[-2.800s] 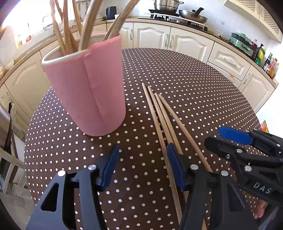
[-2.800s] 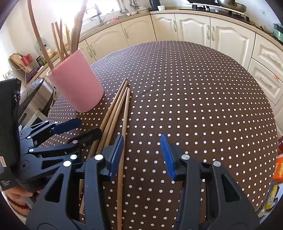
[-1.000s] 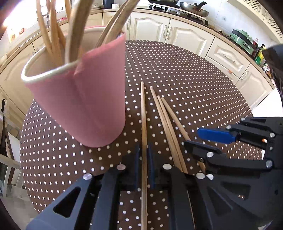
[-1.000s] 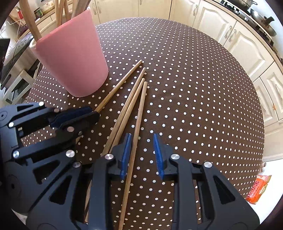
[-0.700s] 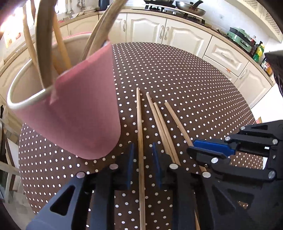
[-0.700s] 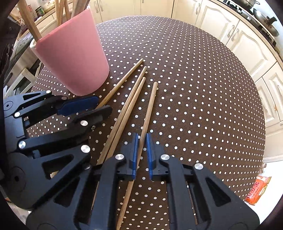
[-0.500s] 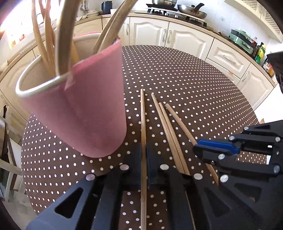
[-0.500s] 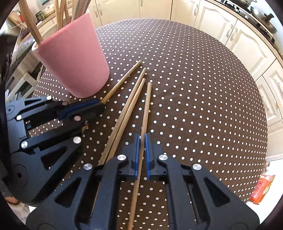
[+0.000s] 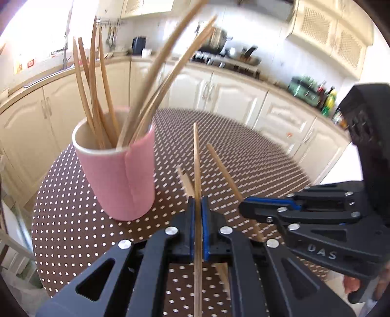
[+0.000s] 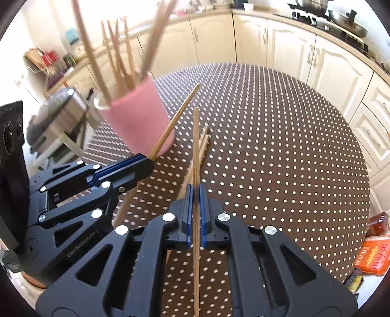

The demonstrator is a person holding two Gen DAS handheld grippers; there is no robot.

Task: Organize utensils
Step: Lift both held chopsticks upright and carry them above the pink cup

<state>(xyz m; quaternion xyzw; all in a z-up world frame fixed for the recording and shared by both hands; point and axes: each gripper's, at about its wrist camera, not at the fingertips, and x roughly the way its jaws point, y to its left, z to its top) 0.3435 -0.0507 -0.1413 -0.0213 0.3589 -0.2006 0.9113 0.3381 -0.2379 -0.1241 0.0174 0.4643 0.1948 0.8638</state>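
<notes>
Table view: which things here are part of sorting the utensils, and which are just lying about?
Part of the job:
- chopstick in the left tongs
- chopstick in the right tongs
- two chopsticks on the table
- pink cup with chopsticks already in it

Lying about:
- orange packet
- pans on the stove

Ahead of me a round table wears a brown cloth with white dots [image 10: 280,151]. Cream cupboards [image 9: 234,97] curve round the room behind it. On the counter I see a dark kettle [image 9: 139,45] and a pan [image 10: 351,26] on the stove. Down to my right, beyond the table's edge, lies an orange packet [image 10: 373,256].
</notes>
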